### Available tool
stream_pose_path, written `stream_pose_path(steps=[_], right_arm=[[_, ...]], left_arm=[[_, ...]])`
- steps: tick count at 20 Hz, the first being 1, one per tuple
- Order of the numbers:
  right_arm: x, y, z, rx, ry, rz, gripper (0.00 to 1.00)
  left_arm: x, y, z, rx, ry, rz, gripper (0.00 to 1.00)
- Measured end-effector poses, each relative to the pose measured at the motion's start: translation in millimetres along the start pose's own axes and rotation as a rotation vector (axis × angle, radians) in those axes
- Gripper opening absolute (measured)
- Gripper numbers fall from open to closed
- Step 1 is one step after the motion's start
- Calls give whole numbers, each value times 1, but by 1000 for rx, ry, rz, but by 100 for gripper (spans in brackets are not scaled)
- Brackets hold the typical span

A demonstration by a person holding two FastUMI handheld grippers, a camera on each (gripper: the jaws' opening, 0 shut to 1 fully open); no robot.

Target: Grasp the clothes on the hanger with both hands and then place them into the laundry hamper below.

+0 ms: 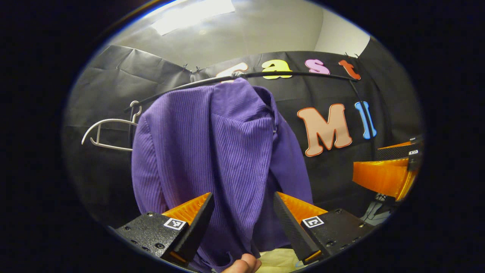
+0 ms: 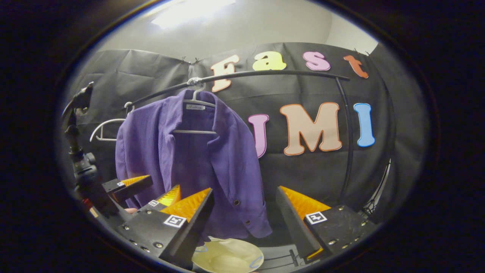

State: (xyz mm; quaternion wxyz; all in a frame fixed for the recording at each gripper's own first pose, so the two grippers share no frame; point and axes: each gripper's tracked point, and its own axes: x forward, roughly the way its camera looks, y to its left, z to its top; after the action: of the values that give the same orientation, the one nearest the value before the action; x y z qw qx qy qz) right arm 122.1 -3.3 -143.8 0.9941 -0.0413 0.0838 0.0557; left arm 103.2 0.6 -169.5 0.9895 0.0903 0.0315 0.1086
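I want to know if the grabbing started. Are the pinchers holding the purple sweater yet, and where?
No. The left gripper and right gripper are both open, with the purple sweater hanging on its hanger ahead of them, ungripped.

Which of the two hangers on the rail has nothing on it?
The white plastic hanger at the rail's left end; the other hanger carries the purple ribbed cardigan.

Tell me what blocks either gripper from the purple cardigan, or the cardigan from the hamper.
Nothing visible does. The purple cardigan hangs straight ahead of the open left gripper and right gripper. The hamper sits directly below it, its opening uncovered.
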Motion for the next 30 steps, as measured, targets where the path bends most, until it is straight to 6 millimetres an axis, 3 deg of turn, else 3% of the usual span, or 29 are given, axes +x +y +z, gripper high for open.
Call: stream_pose_path(steps=[3, 6, 8, 10, 12, 17, 19, 20, 23, 25, 30], right_arm=[[21, 1, -15, -28, -12, -5, 99], [42, 9, -30, -68, -19, 17, 99], [56, 13, -34, -83, -33, 21, 98], [72, 30, -42, -83, -20, 61, 99], [82, 44, -42, -69, -20, 85, 93], [97, 83, -30, -37, -56, 149, 93], [99, 97, -24, -28, -72, 173, 93], [101, 106, -22, -22, -74, 184, 99], [113, 119, -19, -38, -72, 167, 98], [130, 110, -18, -53, -81, 87, 98], [157, 67, -16, -30, -96, -132, 98]], left_arm=[[23, -6, -6, -32, 5, -11, 98], [48, 15, -6, -34, -15, 35, 80], [59, 15, -2, -26, -41, 17, 70], [63, 9, 2, 24, -60, -67, 37], [56, 18, 4, 31, -34, -98, 4], [17, 31, 31, -145, -55, -246, 2], [8, 37, 34, -199, -24, -307, 2], [4, 38, 34, -228, -8, -336, 2], [-12, 52, 50, -270, -28, -385, 2], [-23, 52, 58, -279, -39, -430, 2], [-50, 46, 75, -297, -46, -559, 2]])
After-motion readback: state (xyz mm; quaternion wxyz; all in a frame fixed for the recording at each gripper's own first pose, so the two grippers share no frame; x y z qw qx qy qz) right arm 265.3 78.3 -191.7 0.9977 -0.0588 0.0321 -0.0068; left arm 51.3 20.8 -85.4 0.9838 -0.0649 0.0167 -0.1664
